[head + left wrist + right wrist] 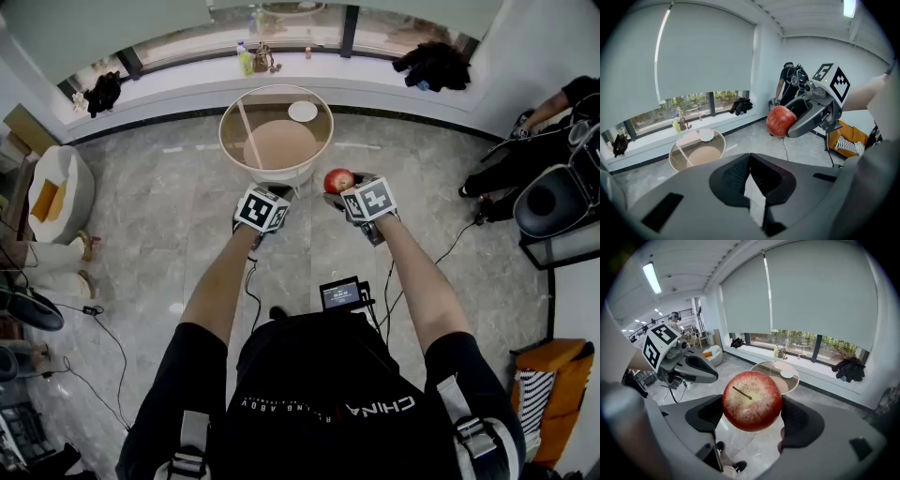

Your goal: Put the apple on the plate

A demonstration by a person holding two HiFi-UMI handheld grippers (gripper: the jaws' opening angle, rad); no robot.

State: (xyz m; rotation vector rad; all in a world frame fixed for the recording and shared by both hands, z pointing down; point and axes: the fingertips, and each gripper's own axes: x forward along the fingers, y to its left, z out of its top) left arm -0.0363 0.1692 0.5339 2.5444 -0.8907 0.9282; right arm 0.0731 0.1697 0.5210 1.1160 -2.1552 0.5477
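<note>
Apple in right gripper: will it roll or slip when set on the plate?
Likely to roll: the apple is round and the plate looks small and flat. Glossy skin may slip; the right gripper holds only its sides.

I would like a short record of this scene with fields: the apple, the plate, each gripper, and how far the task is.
apple: red apple, held in the air, stem end toward the right gripper view's camera
right gripper: right gripper is shut on the apple
left gripper: left gripper is shut, nothing in it
plate: small white plate, nothing on it, lying on the round glass table
task: apple not yet on the plate
</note>
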